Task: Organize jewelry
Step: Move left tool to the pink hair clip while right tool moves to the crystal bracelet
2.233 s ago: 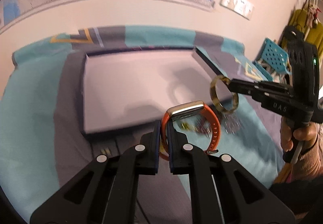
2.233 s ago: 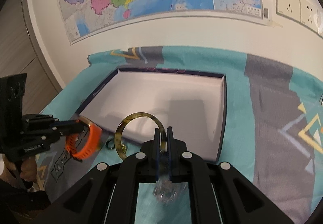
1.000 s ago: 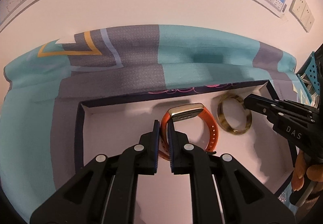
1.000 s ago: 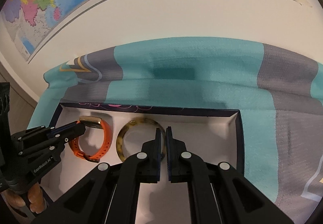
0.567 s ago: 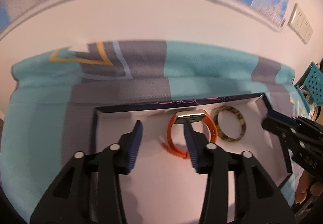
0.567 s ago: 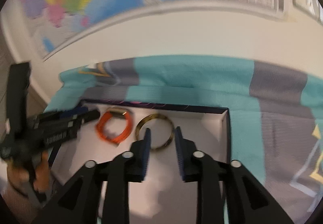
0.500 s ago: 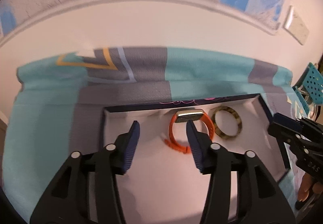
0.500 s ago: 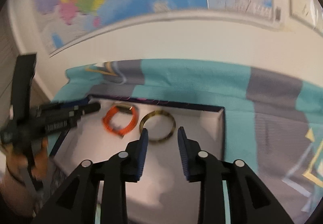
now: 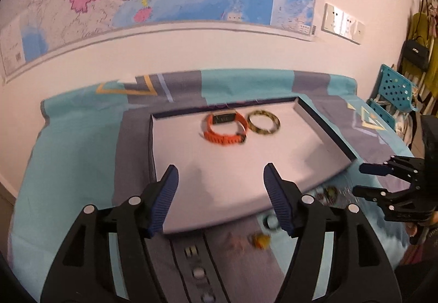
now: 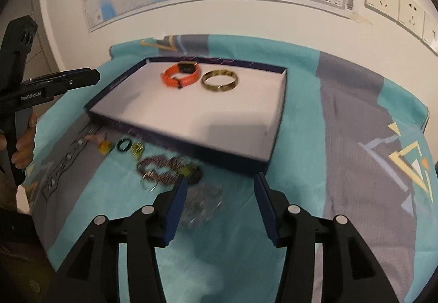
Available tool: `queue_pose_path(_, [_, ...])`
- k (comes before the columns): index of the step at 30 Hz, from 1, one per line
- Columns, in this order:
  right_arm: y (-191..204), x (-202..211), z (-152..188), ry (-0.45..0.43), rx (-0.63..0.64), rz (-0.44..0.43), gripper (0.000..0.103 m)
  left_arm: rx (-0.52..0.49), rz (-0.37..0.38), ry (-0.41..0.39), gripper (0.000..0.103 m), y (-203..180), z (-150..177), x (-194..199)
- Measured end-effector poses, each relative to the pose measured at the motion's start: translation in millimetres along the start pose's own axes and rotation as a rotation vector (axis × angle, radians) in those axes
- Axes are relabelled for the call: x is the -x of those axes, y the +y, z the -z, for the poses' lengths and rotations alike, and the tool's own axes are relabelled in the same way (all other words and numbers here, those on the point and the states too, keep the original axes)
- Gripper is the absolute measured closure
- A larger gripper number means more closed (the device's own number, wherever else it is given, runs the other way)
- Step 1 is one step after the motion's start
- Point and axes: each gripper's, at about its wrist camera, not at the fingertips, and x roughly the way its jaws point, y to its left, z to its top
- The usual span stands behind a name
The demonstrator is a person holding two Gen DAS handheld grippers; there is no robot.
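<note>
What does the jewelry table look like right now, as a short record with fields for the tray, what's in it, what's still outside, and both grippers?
tray: shallow white-lined tray with dark rim, on a teal and grey cloth
in tray: orange watch and mottled bangle, side by side near the far wall
outside tray: green ring, yellow pieces, dark beaded strand and a clear strand on the cloth by the near edge
left gripper: open, empty; jaws have just been opening
right gripper: open, empty; jaws have just been opening
</note>
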Motion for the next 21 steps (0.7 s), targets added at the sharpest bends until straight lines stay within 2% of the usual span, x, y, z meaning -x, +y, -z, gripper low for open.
queue_pose_path(10, [10.5,-9.3,10.5,0.025,0.004,-0.001,0.055,-0.039,0.034,0.08,0.039,-9.7,55.4,3.7])
queue_pose_path(17, [11.5,-12.7,16.6,0.04,-0.012,0.009,0.055,-0.078,0.046,0.112,0.04,-20.8,64.8,-4.1])
queue_pose_path(21, [9.2,-12.1,18.1,0.038,-0.03,0.011,0.055,-0.064,0.043,0.13,0.046,-18.3,64.8,-8.9])
